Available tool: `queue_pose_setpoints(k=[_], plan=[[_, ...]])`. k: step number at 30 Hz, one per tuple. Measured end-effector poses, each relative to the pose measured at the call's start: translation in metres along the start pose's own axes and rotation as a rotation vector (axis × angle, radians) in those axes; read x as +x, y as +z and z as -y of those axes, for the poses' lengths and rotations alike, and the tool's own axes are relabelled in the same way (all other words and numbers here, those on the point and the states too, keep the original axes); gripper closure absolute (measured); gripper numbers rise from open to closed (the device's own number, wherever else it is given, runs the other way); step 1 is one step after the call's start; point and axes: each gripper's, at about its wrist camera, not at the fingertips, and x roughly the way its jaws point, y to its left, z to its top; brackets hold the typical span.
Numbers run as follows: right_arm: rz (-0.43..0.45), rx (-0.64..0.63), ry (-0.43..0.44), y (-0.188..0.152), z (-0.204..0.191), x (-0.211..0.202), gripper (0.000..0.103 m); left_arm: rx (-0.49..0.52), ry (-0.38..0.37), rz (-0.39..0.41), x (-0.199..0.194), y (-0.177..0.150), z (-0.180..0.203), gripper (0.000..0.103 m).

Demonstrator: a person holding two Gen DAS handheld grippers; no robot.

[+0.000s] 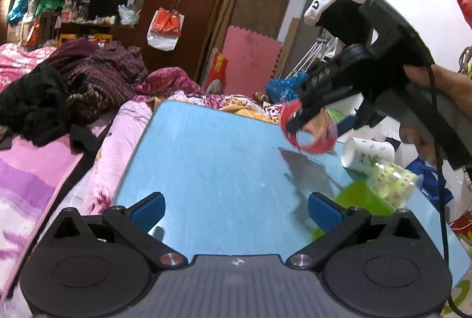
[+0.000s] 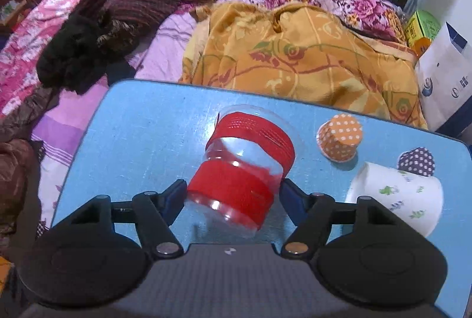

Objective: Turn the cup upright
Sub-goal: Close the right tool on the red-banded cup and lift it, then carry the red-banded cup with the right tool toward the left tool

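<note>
Left wrist view: left gripper [image 1: 236,210] low over the near edge of the blue table [image 1: 206,158], blue pads spread wide, nothing between them. At far right, right gripper [image 1: 298,119] raised above the table in a hand [image 1: 442,99], clenched on a clear cup with red bands [image 1: 308,130], cup lifted off the surface and tilted. Below and right of it, a white floral cup [image 1: 368,154] on its side, then a clear dotted cup [image 1: 395,182] also lying down, with a green patch [image 1: 362,200] under it near the table's right edge. Bed with piled dark clothes [image 1: 73,88] to the far left.

Right wrist view: right gripper [image 2: 233,197] grasping the clear cup with red bands [image 2: 242,170], pads pressed on its two sides, cup tipped, one end toward the camera, other end leaning far and right. To the right on the blue table [image 2: 147,123]: orange dotted paper cup [image 2: 340,139] upside down, purple dotted cup [image 2: 417,161] behind the white floral cup [image 2: 398,197] lying sideways. Yellow blanket [image 2: 295,52] beyond the far edge.
</note>
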Motion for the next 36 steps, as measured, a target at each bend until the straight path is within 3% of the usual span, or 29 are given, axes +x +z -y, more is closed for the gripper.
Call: queue_pose_setpoints(k=[8, 11, 14, 20, 32, 36], plan=[[0.086, -0.005, 0.093, -0.027, 0.027, -0.040, 0.033, 0.062, -0.008, 0.094, -0.060, -0.021, 0.039, 0.000], [0.134, -0.018, 0.124, -0.050, 0.040, -0.063, 0.033, 0.079, 0.030, 0.096, -0.054, -0.017, 0.051, 0.000], [0.167, -0.027, 0.143, -0.077, 0.057, -0.079, 0.033, 0.083, 0.048, 0.040, -0.034, -0.014, 0.058, 0.000], [0.209, -0.036, 0.161, -0.122, 0.087, -0.091, 0.033, 0.107, 0.047, 0.021, -0.025, -0.011, 0.078, 0.000], [0.247, -0.025, 0.220, -0.158, 0.117, -0.102, 0.033, 0.167, 0.048, 0.040, -0.027, -0.001, 0.125, 0.000], [0.218, -0.057, 0.212, -0.170, 0.119, -0.097, 0.033, 0.176, 0.037, 0.032, -0.026, 0.002, 0.132, 0.000]])
